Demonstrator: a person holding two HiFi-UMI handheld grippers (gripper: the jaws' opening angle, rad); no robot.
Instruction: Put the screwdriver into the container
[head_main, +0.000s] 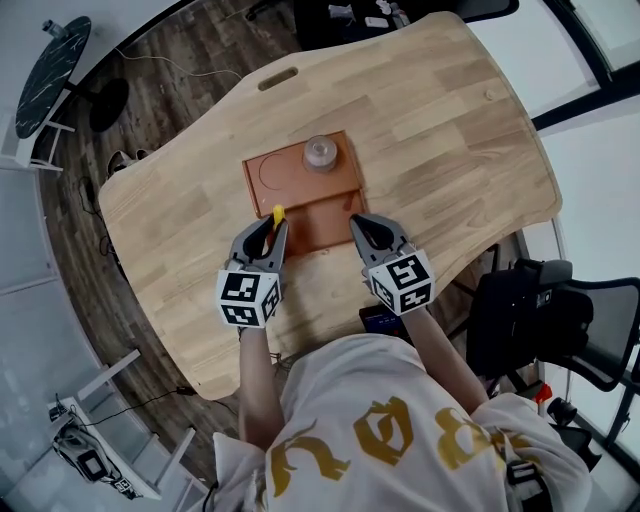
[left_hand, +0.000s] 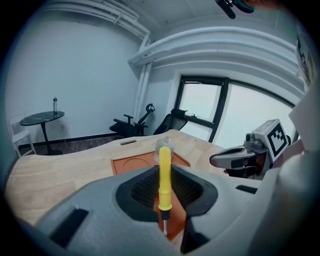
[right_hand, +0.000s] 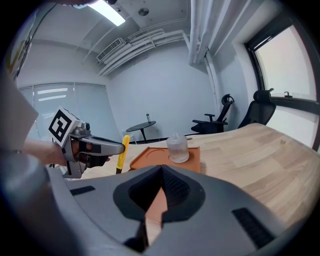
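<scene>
A yellow-handled screwdriver (left_hand: 164, 175) stands upright between the jaws of my left gripper (left_hand: 166, 186), handle up and metal tip pointing down. The left gripper (head_main: 268, 232) is shut on it above the near edge of the orange tray (head_main: 335, 205); the handle's top (head_main: 278, 212) shows between the fingers. The small clear container (head_main: 320, 153) stands on the tray's far part, ahead of both grippers. My right gripper (head_main: 362, 226) hovers beside the left, over the tray's near right edge, shut with nothing in it. In the right gripper view the screwdriver (right_hand: 121, 152) hangs left of the container (right_hand: 177, 147).
The tray lies on a light wooden table (head_main: 450, 140), with a round recess (head_main: 272, 172) beside the container. A black office chair (head_main: 540, 320) stands at the right. A small round side table (head_main: 50, 60) stands on the floor at the far left.
</scene>
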